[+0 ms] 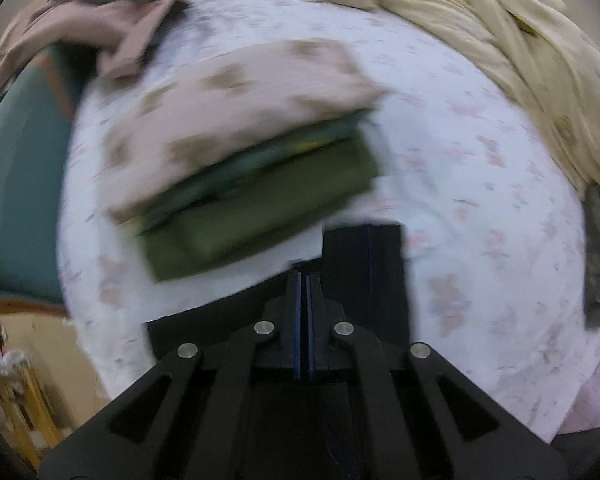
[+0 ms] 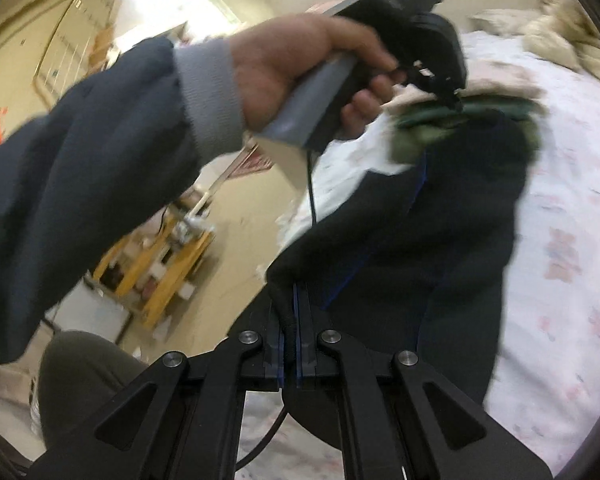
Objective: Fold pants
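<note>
The black pants (image 2: 440, 240) are hanging between the two tongs above the bed (image 1: 480, 200), and that span is what the next move is turning on. In the right wrist view the right tongs (image 2: 290, 344) are pressing together on a thick black edge of the garment, a corded seam or waistband running up between the two blue pads, and the cloth is spreading away from them, forward and to the right, with a thin blue stripe marking its long axis. That axis is running away from the right tongs toward the left hand (image 2: 300, 76), which is gripping the handle of its own tool farther out, over the pile of folded clothes (image 1: 240, 152). In the left wrist view the left tongs (image 1: 304, 300) are showing their pads closed to a narrow slit; black cloth is sitting just ahead and to the right of the tips, and whether it is actually pinched I cannot tell through the blur, though it looks likely. The pile, a green piece under a pink spotted one, is lying ahead and to the left of the left tongs, so the left side is the nearer one to it. Judging from this, the pants are being carried or laid lengthwise on the floral sheet, beside the pile.
</note>
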Tool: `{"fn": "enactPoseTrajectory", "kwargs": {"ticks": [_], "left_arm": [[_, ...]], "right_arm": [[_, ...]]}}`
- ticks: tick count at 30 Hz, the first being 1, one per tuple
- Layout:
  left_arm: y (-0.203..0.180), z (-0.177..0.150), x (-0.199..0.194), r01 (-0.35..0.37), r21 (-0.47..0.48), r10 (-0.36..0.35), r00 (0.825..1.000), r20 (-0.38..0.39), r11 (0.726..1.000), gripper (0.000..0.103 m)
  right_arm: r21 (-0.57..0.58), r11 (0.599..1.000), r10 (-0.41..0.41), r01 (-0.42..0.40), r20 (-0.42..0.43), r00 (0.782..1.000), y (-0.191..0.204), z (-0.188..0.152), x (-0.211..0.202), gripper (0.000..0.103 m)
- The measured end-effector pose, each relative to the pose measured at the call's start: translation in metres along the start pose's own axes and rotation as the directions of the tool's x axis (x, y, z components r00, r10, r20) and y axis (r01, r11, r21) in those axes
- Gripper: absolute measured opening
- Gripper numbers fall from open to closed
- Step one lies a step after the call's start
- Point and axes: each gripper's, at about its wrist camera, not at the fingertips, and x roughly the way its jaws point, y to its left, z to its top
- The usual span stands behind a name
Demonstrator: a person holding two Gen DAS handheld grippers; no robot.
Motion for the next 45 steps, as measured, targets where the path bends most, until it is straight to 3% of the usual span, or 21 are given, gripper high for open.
{"fn": "enactPoseTrajectory", "kwargs": {"ticks": [4,9,11,13,16,17,20,21,22,24,30,34,39,42,45], "left_arm": [[0.053,-0.027,0.017,-0.005,-0.068,0.004,1.000,-0.021,0.998,0.000],[0.089,-0.065,0.051,0.071,-0.206,-0.080,0.996,-0.035,0.976,0.002],[0.095,-0.074,0.065,0.102,-0.259,-0.112,0.993,-0.026,0.961,0.010],[0.091,-0.078,0.075,0.144,-0.269,-0.153,0.988,-0.012,0.952,0.040],[0.071,-0.081,0.084,0.199,-0.243,-0.199,0.980,0.027,0.949,0.054],[0.061,-0.079,0.089,0.195,-0.218,-0.195,0.981,0.023,0.956,0.055],[0.036,-0.075,0.104,0.140,-0.142,-0.139,0.990,0.017,0.980,0.053],[0.027,-0.073,0.107,0.139,-0.111,-0.138,0.990,0.015,0.984,0.045],[0.018,-0.072,0.109,0.129,-0.079,-0.129,0.992,0.015,0.988,0.026],[0.002,-0.071,0.106,0.090,0.003,-0.090,0.996,0.023,0.996,0.008],[0.011,-0.060,0.052,0.087,0.063,-0.091,0.993,0.076,0.994,0.008],[0.038,-0.051,0.031,0.014,0.083,-0.020,0.998,0.067,0.996,0.008],[0.085,-0.049,0.053,-0.103,0.058,0.104,0.995,-0.012,0.993,0.008],[0.107,-0.058,0.087,-0.134,0.029,0.136,0.983,-0.120,0.991,0.008],[0.112,-0.067,0.106,-0.148,0.022,0.150,0.980,-0.129,0.989,0.009]], "right_arm": [[-0.029,0.999,0.020,-0.023,-0.075,0.997,0.021,-0.008,0.041,0.002],[-0.003,1.000,-0.030,0.029,-0.135,0.990,0.013,-0.030,0.059,0.002],[0.022,0.998,-0.056,0.060,-0.147,0.988,0.002,-0.034,0.055,0.002],[0.048,0.994,-0.088,0.096,-0.145,0.985,-0.016,-0.033,0.043,0.002],[0.067,0.990,-0.118,0.127,-0.133,0.984,-0.035,-0.038,0.015,0.002],[0.076,0.988,-0.121,0.132,-0.135,0.983,-0.041,-0.041,0.008,0.002],[0.080,0.986,-0.137,0.148,-0.139,0.981,-0.049,-0.045,-0.006,0.002],[0.078,0.985,-0.142,0.154,-0.138,0.980,-0.051,-0.047,-0.010,0.002],[0.082,0.984,-0.147,0.159,-0.138,0.979,-0.052,-0.049,-0.014,0.002],[0.104,0.984,-0.131,0.146,-0.135,0.982,-0.056,-0.052,-0.015,0.002],[0.030,0.997,-0.060,0.064,-0.122,0.991,-0.024,-0.041,0.002,0.002],[-0.025,1.000,0.010,-0.013,-0.107,0.994,0.009,-0.025,0.017,0.002],[-0.056,0.996,0.068,-0.075,-0.117,0.991,0.042,-0.008,0.059,0.002],[-0.043,0.996,0.068,-0.074,-0.143,0.987,0.045,-0.006,0.085,0.002],[-0.020,0.998,0.049,-0.054,-0.190,0.981,0.041,-0.015,0.103,0.002]]}}
